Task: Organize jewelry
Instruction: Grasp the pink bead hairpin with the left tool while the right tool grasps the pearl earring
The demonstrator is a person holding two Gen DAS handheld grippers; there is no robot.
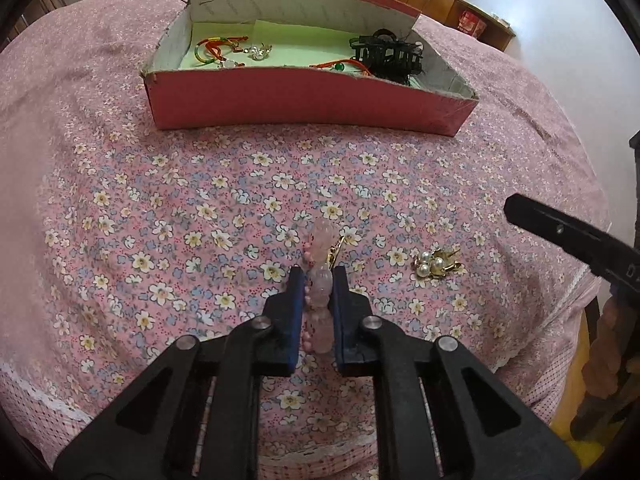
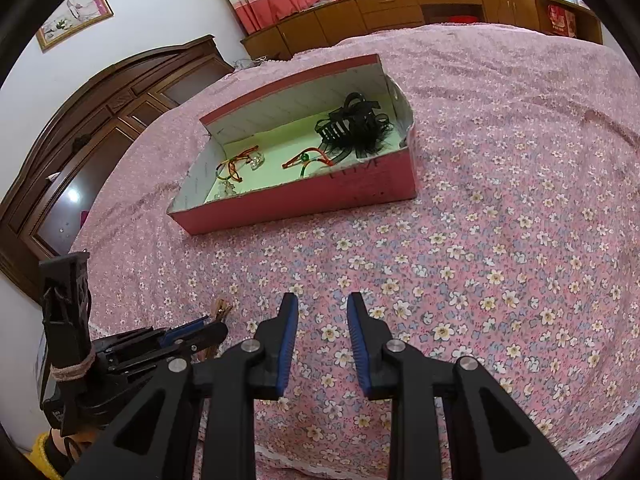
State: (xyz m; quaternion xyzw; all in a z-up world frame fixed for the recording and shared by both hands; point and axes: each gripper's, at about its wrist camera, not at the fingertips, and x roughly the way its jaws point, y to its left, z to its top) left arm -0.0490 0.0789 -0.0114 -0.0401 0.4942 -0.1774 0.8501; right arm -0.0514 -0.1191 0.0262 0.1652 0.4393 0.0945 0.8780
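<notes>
Left gripper clamped on pale pink bead bracelet, lower centre, on floral bedspread. Lift straight, carry to red cardboard box at top. Right gripper apart, empty.

A box is sitting on the bed, a hair clip lying inside; earrings are lying nearer, right of a bracelet.

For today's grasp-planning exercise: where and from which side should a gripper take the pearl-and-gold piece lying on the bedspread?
Grip the pearl-and-gold piece across its clustered pearl body, coming from above. It lies flat and loose on the soft bedspread, and its gold prongs look too thin to pinch.
</notes>
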